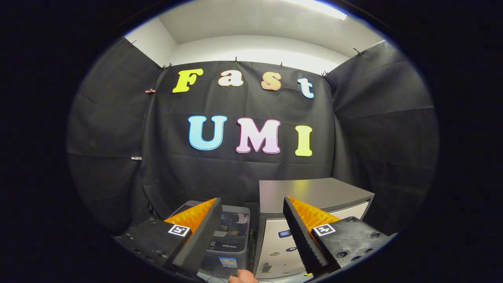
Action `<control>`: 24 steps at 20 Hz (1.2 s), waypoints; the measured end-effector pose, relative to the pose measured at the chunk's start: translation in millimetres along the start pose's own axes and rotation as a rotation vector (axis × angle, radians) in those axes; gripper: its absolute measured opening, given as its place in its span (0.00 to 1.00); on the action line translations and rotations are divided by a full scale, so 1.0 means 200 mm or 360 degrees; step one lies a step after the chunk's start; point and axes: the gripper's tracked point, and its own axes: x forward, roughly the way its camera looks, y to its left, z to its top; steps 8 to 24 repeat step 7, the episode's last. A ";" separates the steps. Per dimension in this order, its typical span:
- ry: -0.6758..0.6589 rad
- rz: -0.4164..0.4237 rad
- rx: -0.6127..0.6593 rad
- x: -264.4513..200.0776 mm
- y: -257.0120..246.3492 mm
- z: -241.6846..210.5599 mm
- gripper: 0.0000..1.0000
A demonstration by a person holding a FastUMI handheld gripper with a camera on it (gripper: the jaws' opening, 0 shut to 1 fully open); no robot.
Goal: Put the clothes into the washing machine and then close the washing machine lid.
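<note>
A: Your gripper (pixel 251 220) is held high and level, fingers spread wide with nothing between them, so you're likely just lining up.

B: Where's the washing machine?

A: Just beyond the fingers, low down: one small grey washing machine (pixel 232 236) with a dark see-through lid (open or shut, I can't tell). One white cabinet (pixel 314 196) stands touching its side. A fingertip (pixel 243 276) pokes in below. No clothes that I can make out.
</note>
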 end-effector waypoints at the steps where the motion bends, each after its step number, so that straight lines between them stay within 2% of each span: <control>1: 0.0005 -0.0005 -0.0004 0.00 0.00 -0.01 0.97; 24: 0.0005 0.0002 -0.0010 0.01 0.01 0.00 0.98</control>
